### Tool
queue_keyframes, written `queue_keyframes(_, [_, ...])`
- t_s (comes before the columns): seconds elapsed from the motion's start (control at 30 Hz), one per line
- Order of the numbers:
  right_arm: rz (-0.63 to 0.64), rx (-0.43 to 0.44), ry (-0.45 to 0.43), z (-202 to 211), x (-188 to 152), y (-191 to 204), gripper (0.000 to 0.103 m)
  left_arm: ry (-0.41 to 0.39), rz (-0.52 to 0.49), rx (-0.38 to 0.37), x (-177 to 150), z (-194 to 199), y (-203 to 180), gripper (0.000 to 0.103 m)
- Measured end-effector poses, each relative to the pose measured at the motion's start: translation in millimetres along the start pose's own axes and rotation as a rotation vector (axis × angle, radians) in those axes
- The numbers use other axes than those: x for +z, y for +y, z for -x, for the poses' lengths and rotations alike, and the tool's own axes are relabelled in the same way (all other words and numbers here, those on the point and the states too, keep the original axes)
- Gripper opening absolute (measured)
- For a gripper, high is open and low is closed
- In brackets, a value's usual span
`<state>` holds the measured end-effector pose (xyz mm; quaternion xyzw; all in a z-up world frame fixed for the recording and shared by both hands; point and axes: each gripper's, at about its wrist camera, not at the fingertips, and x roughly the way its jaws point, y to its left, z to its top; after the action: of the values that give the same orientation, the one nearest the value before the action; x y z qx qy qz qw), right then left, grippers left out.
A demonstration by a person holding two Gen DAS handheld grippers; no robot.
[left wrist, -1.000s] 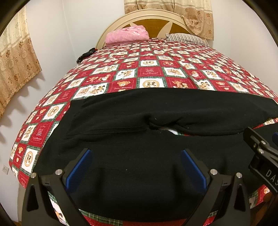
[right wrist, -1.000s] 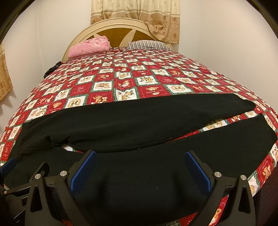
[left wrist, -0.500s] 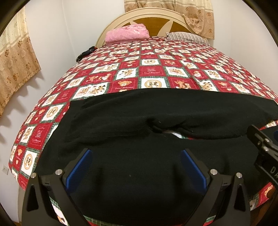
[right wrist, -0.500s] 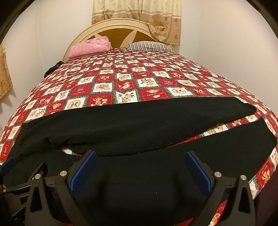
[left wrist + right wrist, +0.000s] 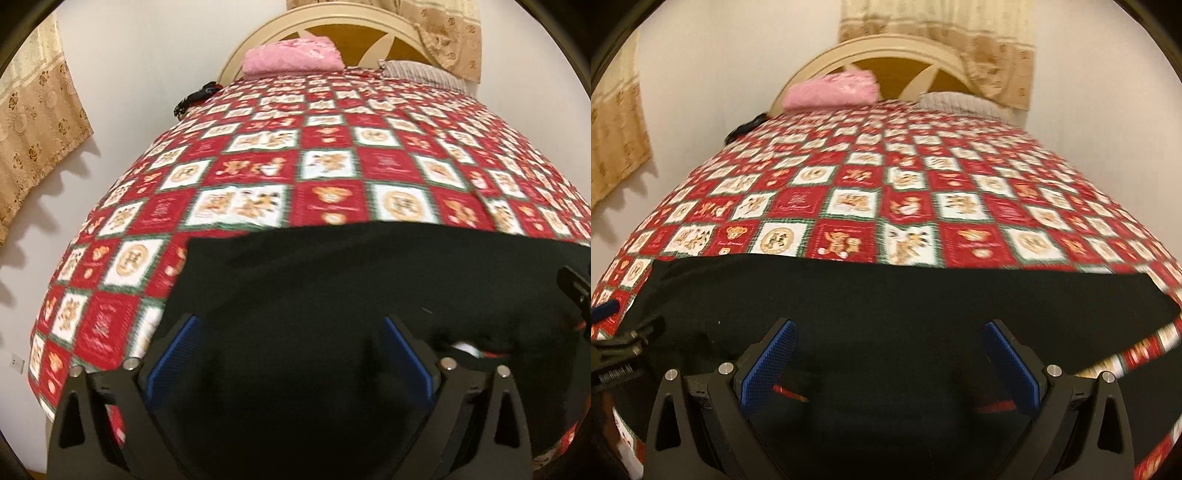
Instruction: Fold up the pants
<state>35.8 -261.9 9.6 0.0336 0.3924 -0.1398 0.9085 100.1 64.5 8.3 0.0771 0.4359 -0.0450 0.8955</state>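
Black pants (image 5: 332, 295) lie spread sideways across the near end of a bed with a red and white bear-pattern quilt (image 5: 332, 162); they also fill the lower half of the right wrist view (image 5: 905, 306). My left gripper (image 5: 290, 354) is open, low over the waist end of the pants, its blue pads apart with black cloth between them. My right gripper (image 5: 890, 362) is open, low over the leg part, near the gap between the two legs. Each gripper shows at the edge of the other's view.
A pink folded blanket (image 5: 291, 57) and a striped pillow (image 5: 421, 72) lie at the headboard (image 5: 332, 22). A dark object (image 5: 194, 98) sits at the bed's far left edge. Curtains (image 5: 33, 133) hang on the left wall. The bed's near edge drops off below the pants.
Both grippers have moved forward and down, closer to the pants, which now fill more of each view. The views are motion-blurred. Both stay open.
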Motion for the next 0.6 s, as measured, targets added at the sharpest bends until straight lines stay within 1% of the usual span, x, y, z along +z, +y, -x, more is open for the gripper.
queue_keyframes(0.13, [0.073,0.086,0.063,-33,21,8,0.102,0.028,0.026,0.047,20,-20,42,0.099])
queue_keyframes(0.2, [0.115,0.110,0.081,-47,29,13,0.102,0.047,0.046,0.039,28,-33,59,0.099])
queue_keyframes(0.27, [0.175,0.144,0.098,-63,36,22,0.102,0.076,0.063,0.013,36,-48,71,0.099])
queue_keyframes(0.4, [0.285,0.155,0.148,-97,45,38,0.101,0.137,0.092,0.004,42,-76,83,0.099])
queue_keyframes(0.53, [0.358,0.174,0.205,-123,46,46,0.100,0.198,0.103,-0.042,40,-101,82,0.099])
queue_keyframes(0.6, [0.389,0.167,0.227,-134,46,50,0.100,0.230,0.114,-0.063,40,-112,81,0.099])
